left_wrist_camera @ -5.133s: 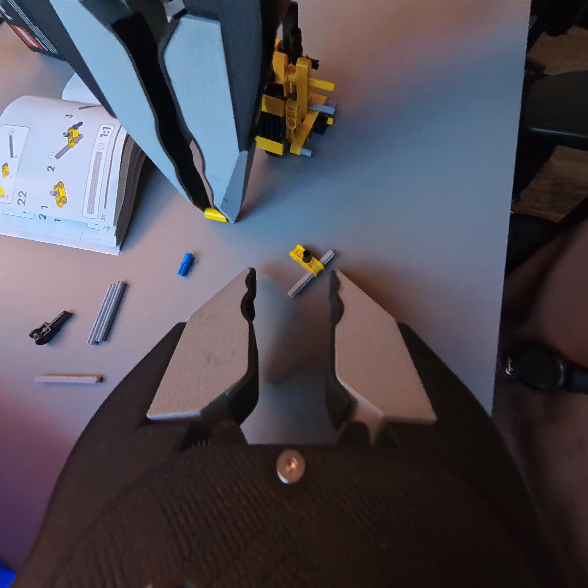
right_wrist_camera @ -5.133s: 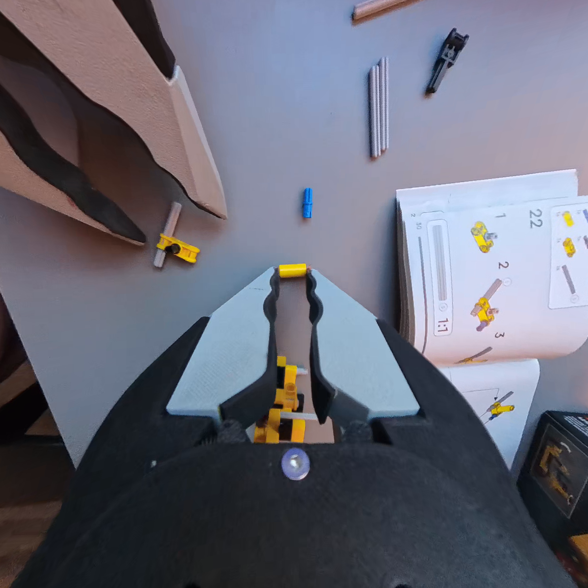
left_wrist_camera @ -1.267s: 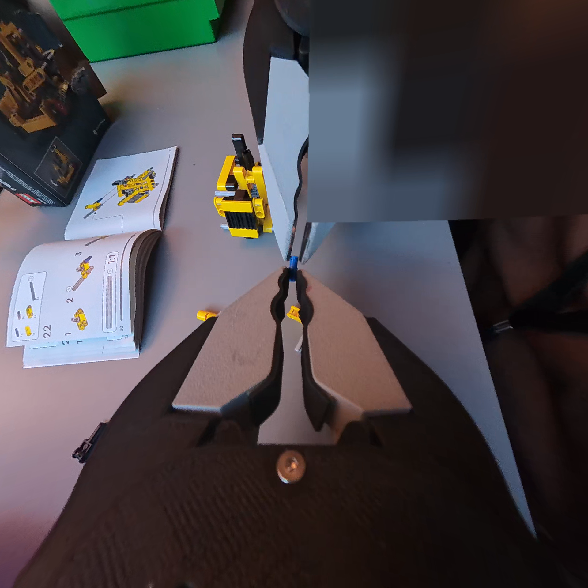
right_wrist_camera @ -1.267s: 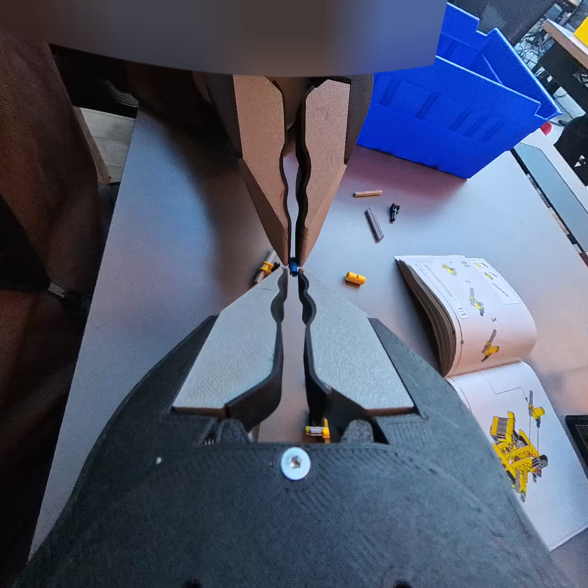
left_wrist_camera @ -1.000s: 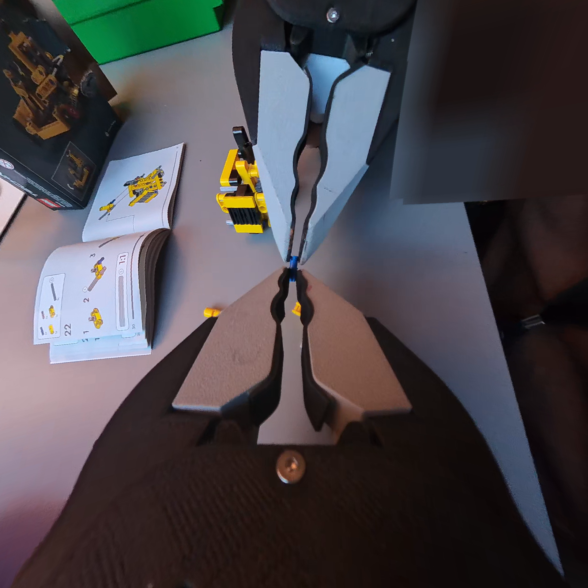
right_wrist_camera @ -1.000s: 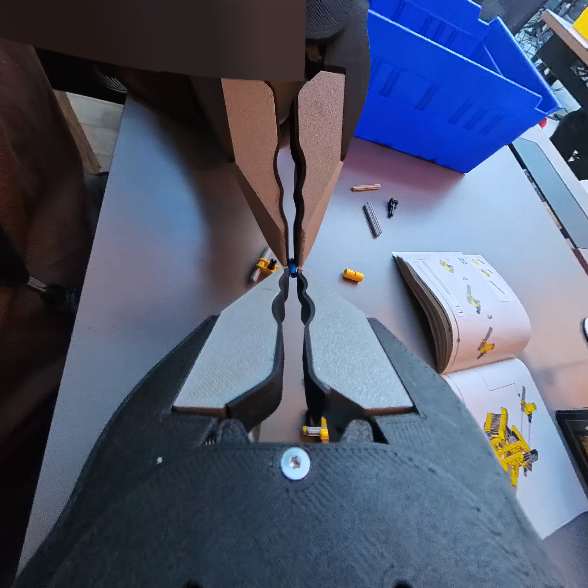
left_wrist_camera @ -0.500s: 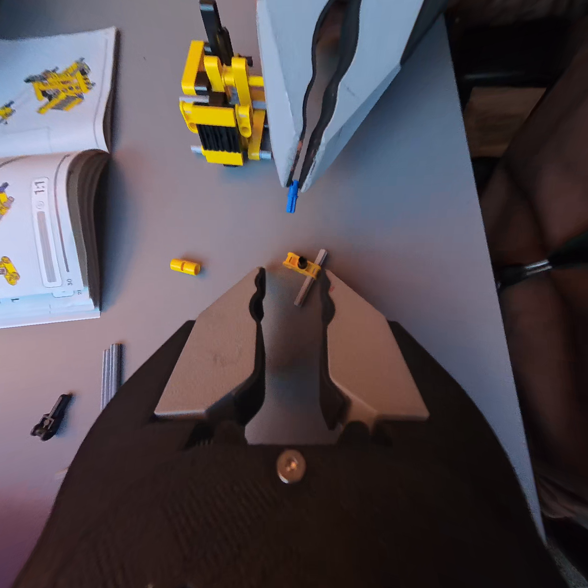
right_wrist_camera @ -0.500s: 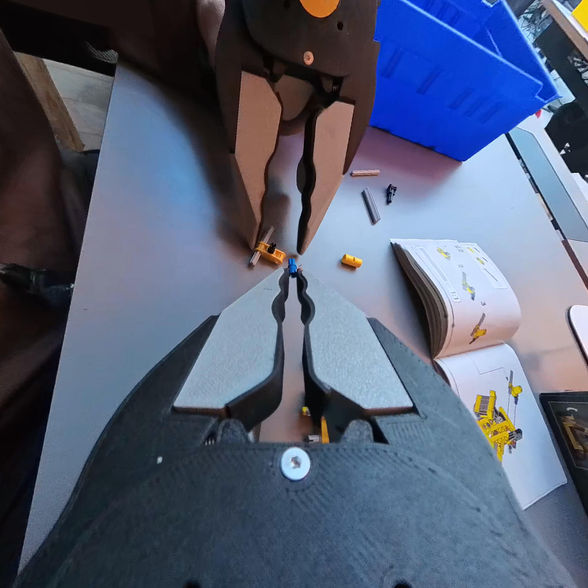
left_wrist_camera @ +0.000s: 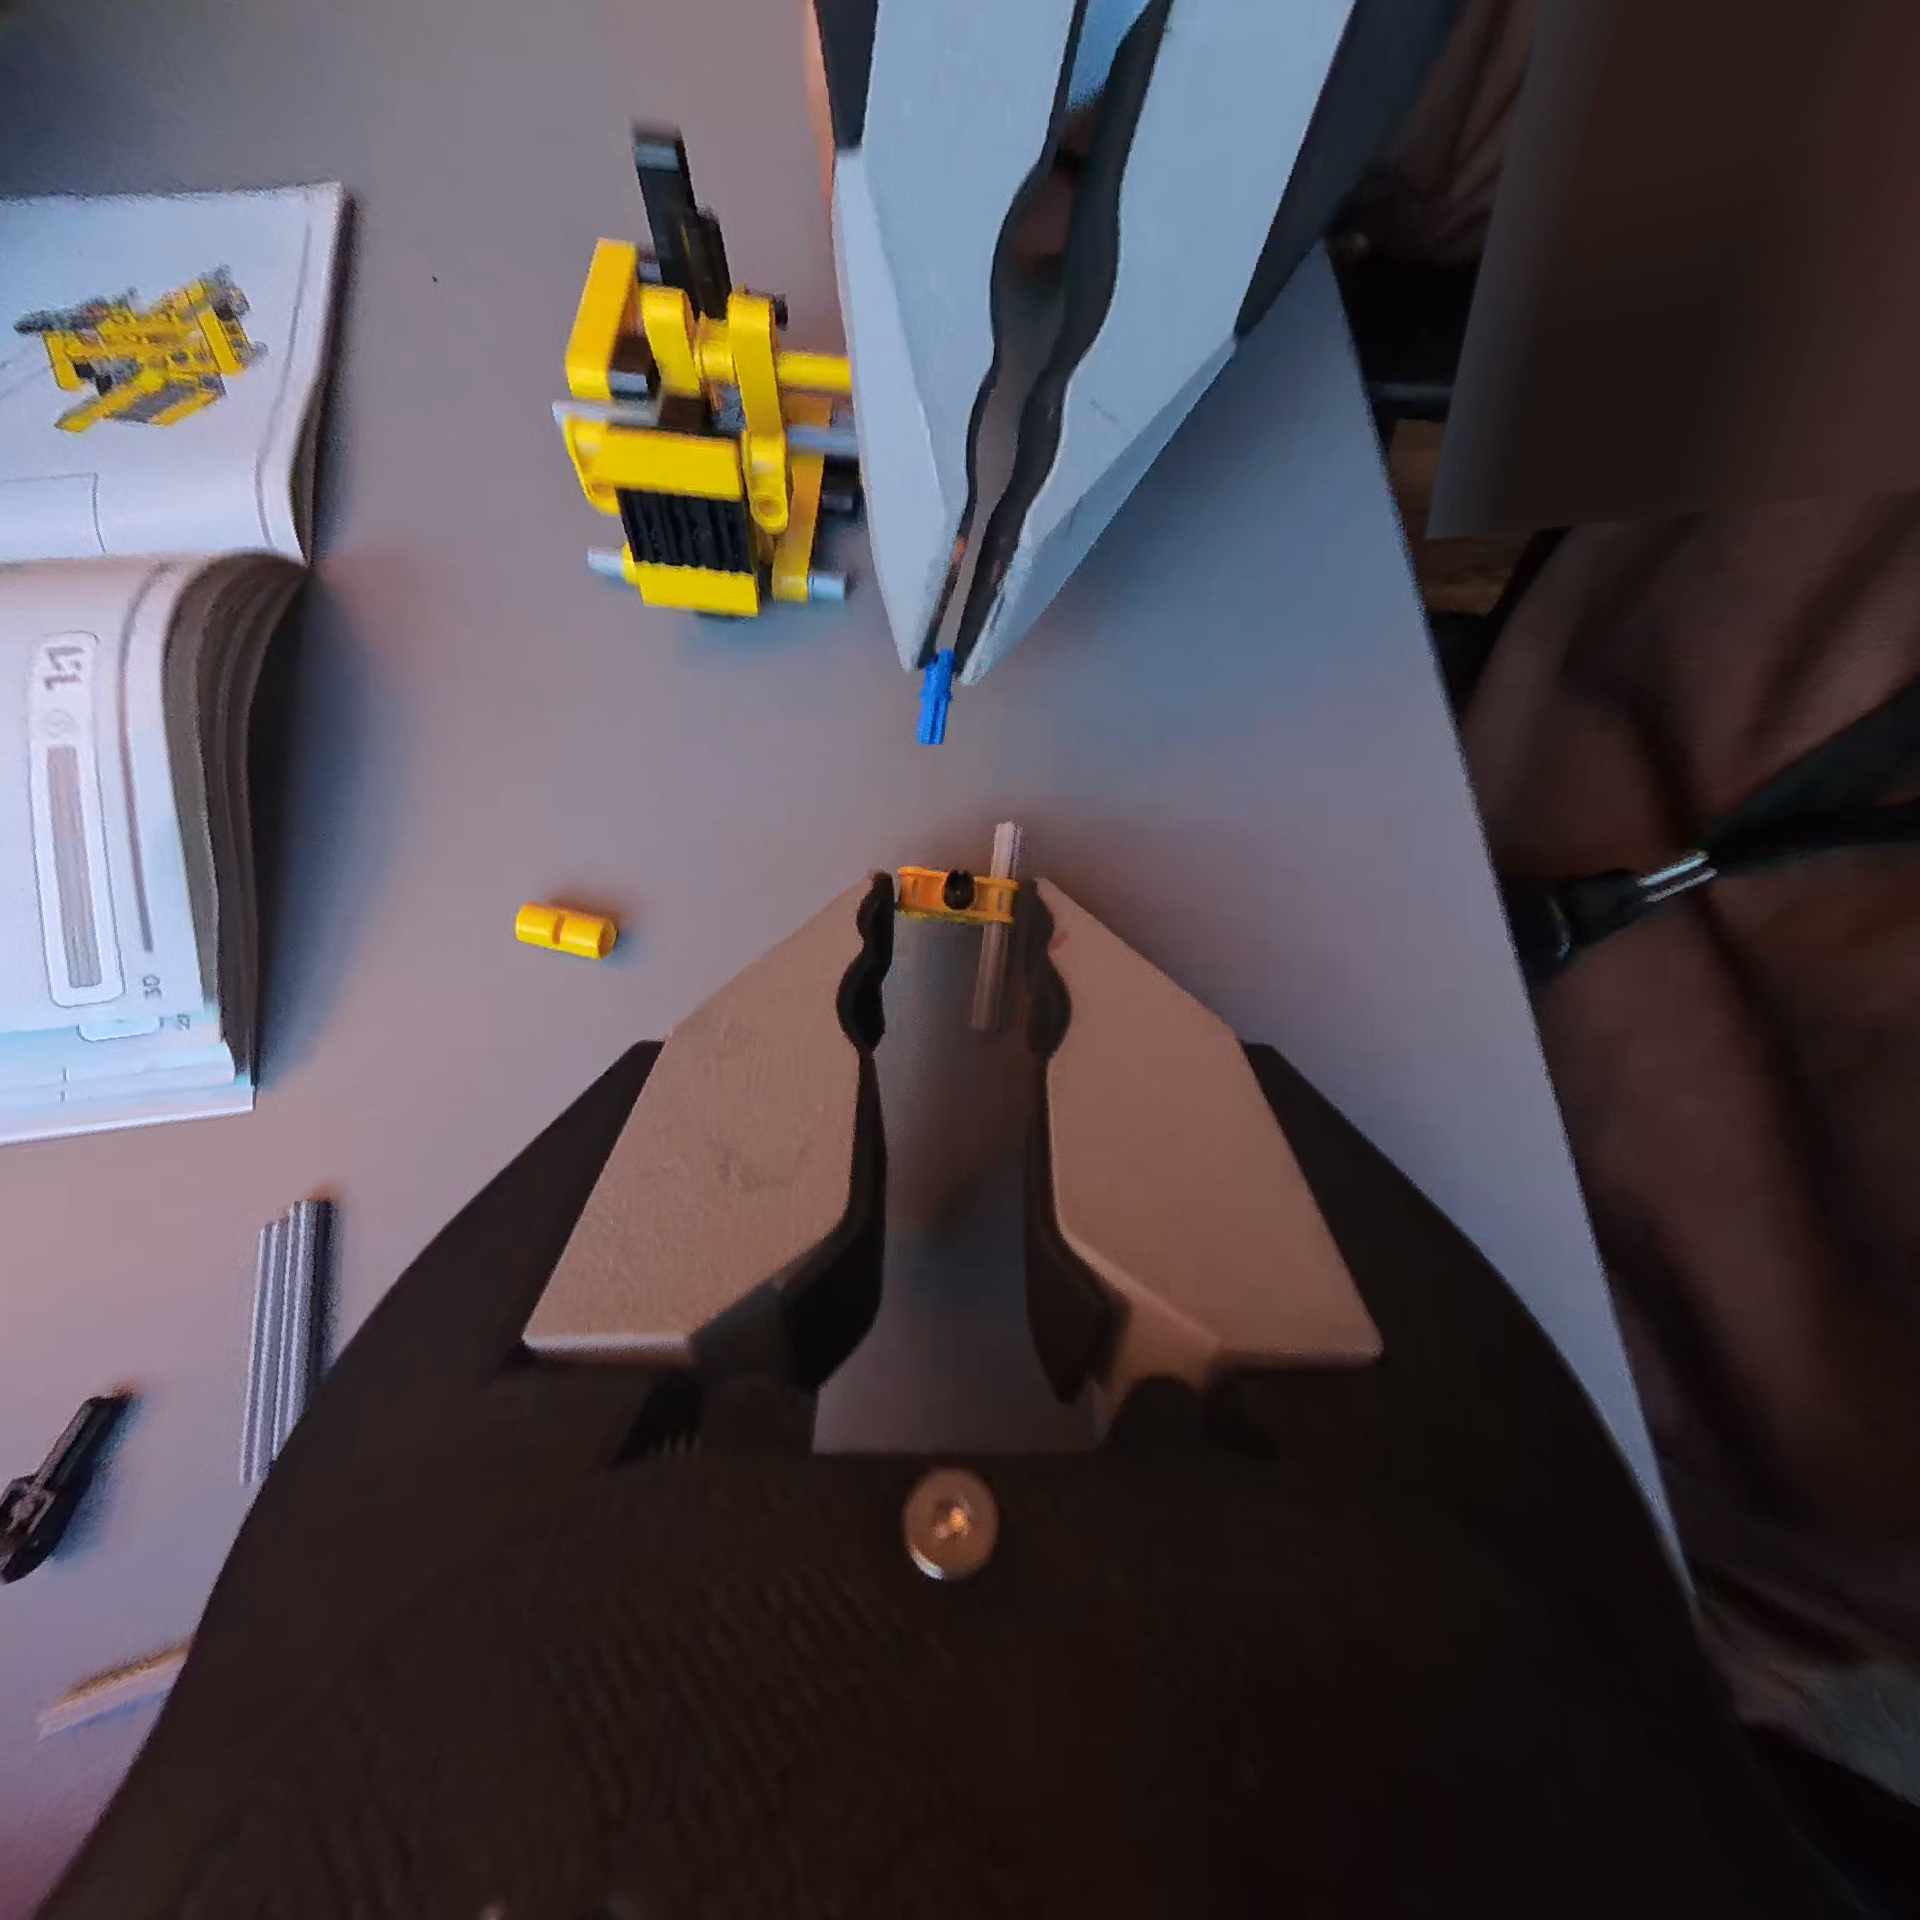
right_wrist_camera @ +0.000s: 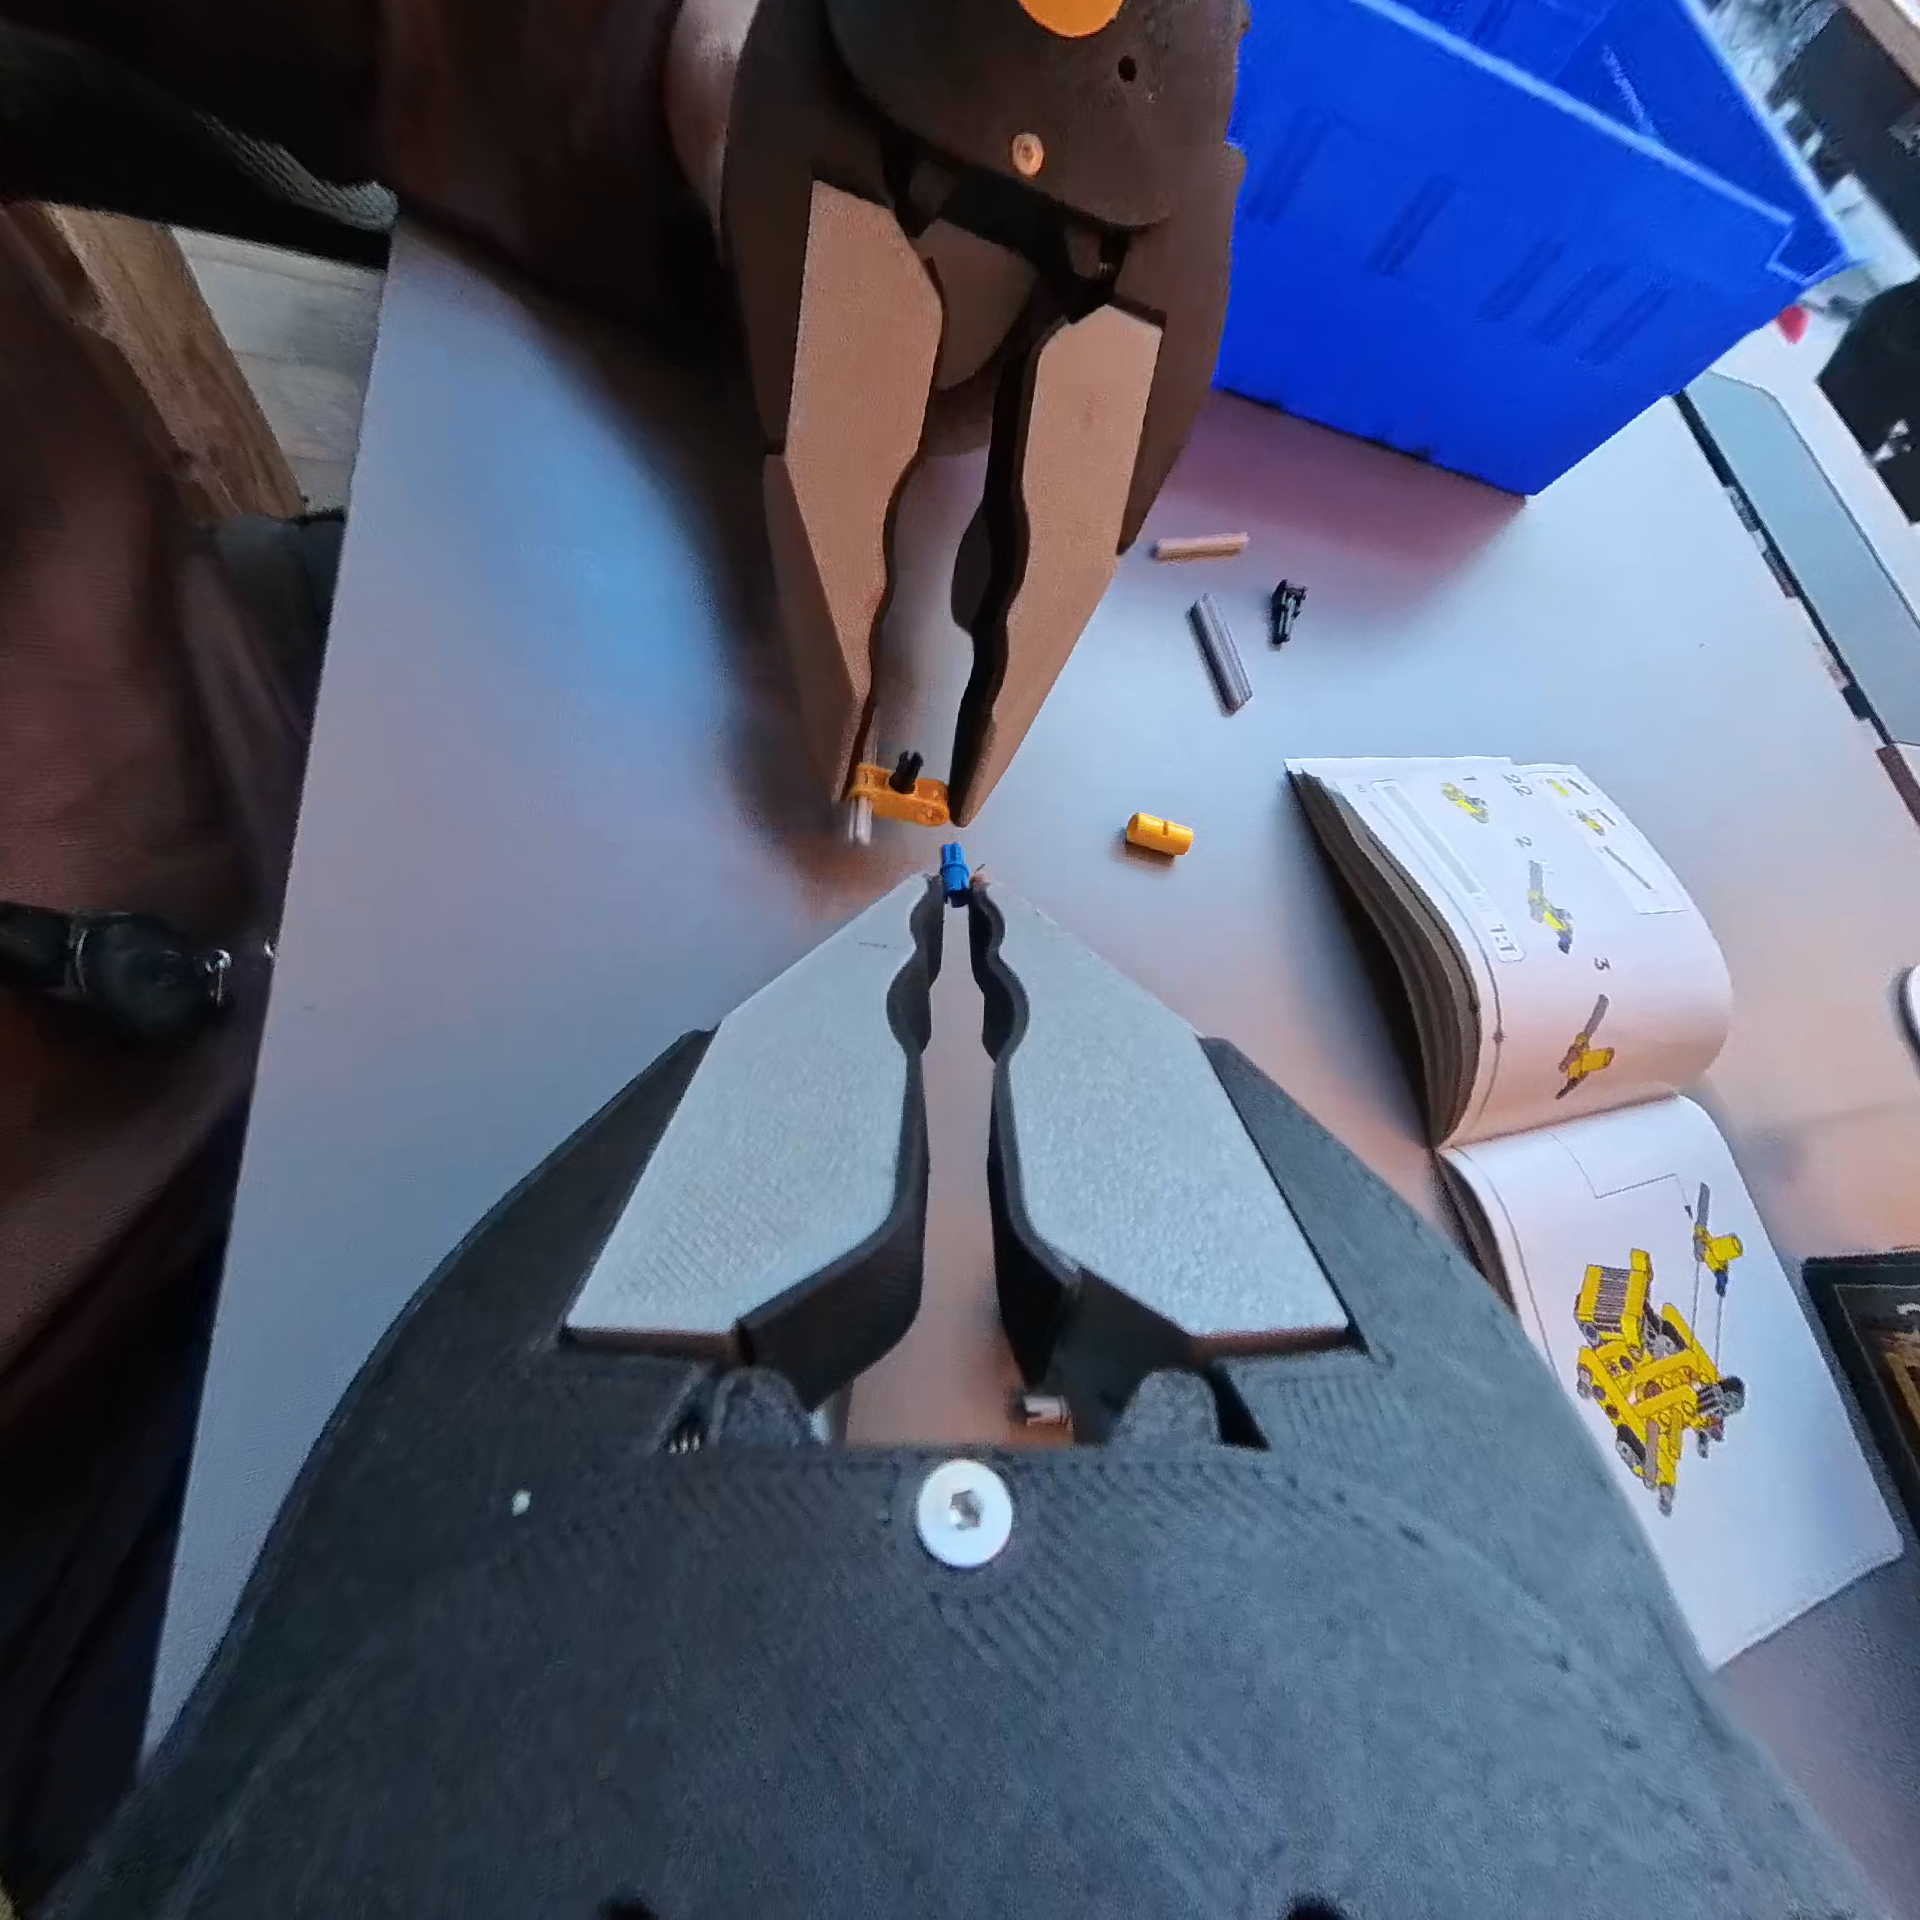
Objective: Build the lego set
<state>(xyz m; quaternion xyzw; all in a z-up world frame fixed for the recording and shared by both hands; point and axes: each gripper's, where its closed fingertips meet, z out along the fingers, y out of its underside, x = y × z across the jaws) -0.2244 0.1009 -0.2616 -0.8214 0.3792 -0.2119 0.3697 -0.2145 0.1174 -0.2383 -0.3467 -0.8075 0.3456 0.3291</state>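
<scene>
In the left wrist view the build is sitting partly done: one yellow and black model [left_wrist_camera: 698, 457] is standing on the grey table [left_wrist_camera: 1195, 790], far smaller than the machine pictured in the open instruction booklet [left_wrist_camera: 135, 644] lying to its left, so most of the set is, by my judgement, waiting to be built. The left gripper [left_wrist_camera: 954, 885] is hovering nearer the camera than the model with its jaws spread around one small yellow connector [left_wrist_camera: 956, 894] that is carrying one grey axle [left_wrist_camera: 997, 925] and a black pin; nothing is being squeezed. Just right of the model, the right gripper [left_wrist_camera: 940, 665] is pinching one blue pin [left_wrist_camera: 935, 698], jaws pressed together on it. Loose parts near the model are counting out as one yellow sleeve [left_wrist_camera: 566, 928], a bundle of grey rods [left_wrist_camera: 286, 1335] and one black clip [left_wrist_camera: 52, 1475]; a pale strip at the lower left is too blurred to name. In the right wrist view the right gripper [right_wrist_camera: 954, 885] is showing the same blue pin [right_wrist_camera: 953, 860] poking from its closed tips, the left gripper [right_wrist_camera: 902, 805] is straddling the yellow connector [right_wrist_camera: 902, 805] just beyond, and the model itself is hidden under the gripper body; one yellow sleeve [right_wrist_camera: 1157, 834], one grey rod bundle [right_wrist_camera: 1220, 652], one black clip [right_wrist_camera: 1286, 613], one tan stick [right_wrist_camera: 1200, 547] and one blue bin [right_wrist_camera: 1475, 239] are lying farther off
</scene>
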